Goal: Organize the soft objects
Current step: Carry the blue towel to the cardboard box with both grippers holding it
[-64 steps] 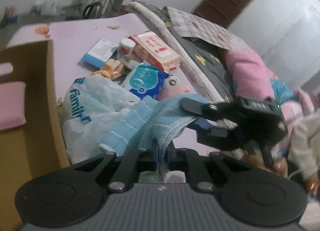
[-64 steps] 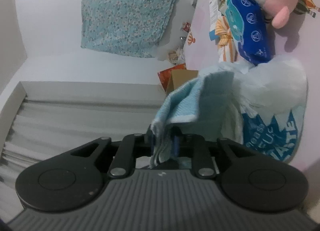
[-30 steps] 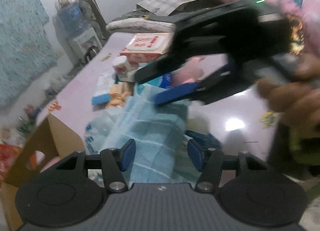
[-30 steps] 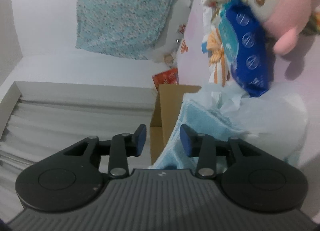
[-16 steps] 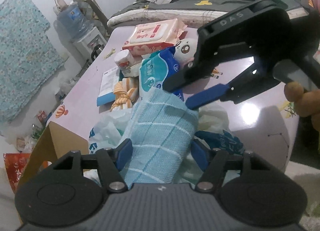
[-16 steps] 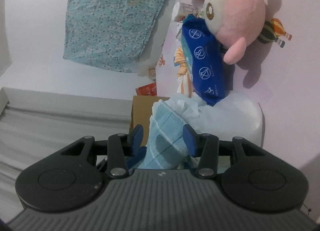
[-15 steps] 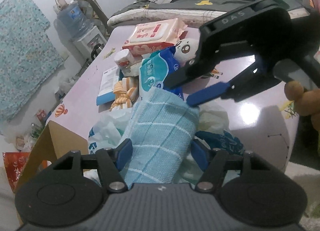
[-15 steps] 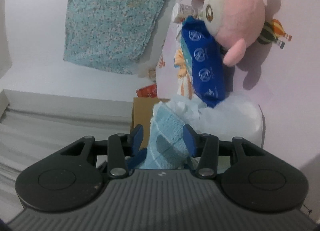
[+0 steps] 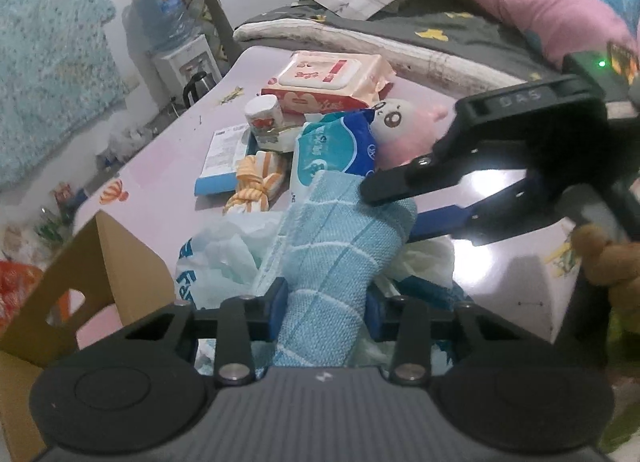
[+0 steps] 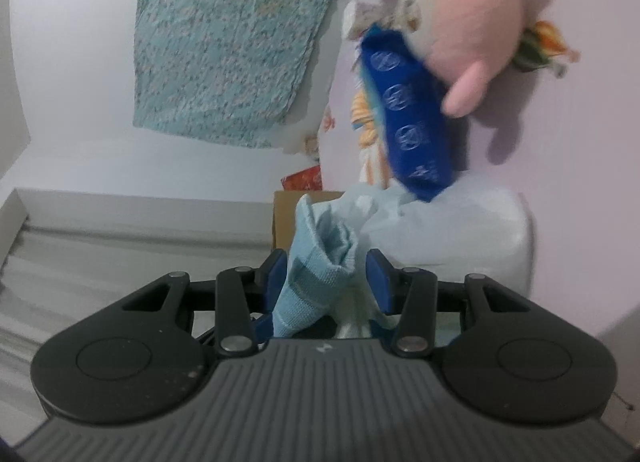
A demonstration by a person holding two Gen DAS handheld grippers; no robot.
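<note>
While lying over a white plastic bag on the pink table, the folded blue towel is being squeezed by the left gripper, whose jaws have just been closing; the right gripper is standing parted around its far end, right pad clear.

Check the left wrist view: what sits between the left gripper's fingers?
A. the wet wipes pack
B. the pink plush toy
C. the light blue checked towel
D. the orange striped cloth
C: the light blue checked towel runs up between the left gripper fingers, which press its sides.
</note>
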